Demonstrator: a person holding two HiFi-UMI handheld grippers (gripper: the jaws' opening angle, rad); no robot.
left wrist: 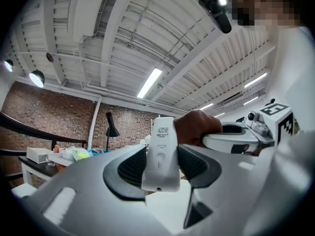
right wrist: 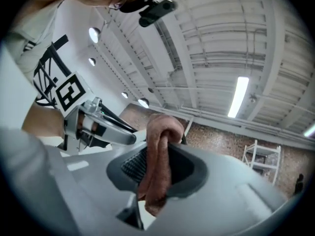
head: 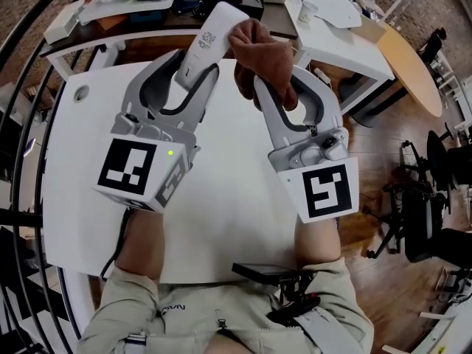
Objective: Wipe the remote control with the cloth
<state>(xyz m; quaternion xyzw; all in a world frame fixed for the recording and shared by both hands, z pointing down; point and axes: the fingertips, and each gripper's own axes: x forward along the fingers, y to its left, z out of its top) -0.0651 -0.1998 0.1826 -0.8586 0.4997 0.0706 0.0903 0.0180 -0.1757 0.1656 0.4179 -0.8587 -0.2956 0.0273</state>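
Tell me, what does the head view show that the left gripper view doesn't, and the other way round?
Only the head view shows the wood floor and the marker cube on the left hand-held gripper.

Only the left gripper view shows the ceiling with its strip light, a brick wall and the head camera.

Both show the white remote control clamped in the left hand-held gripper. They also show the brown cloth pinched in the right hand-held gripper, seemingly against the remote's upper end.
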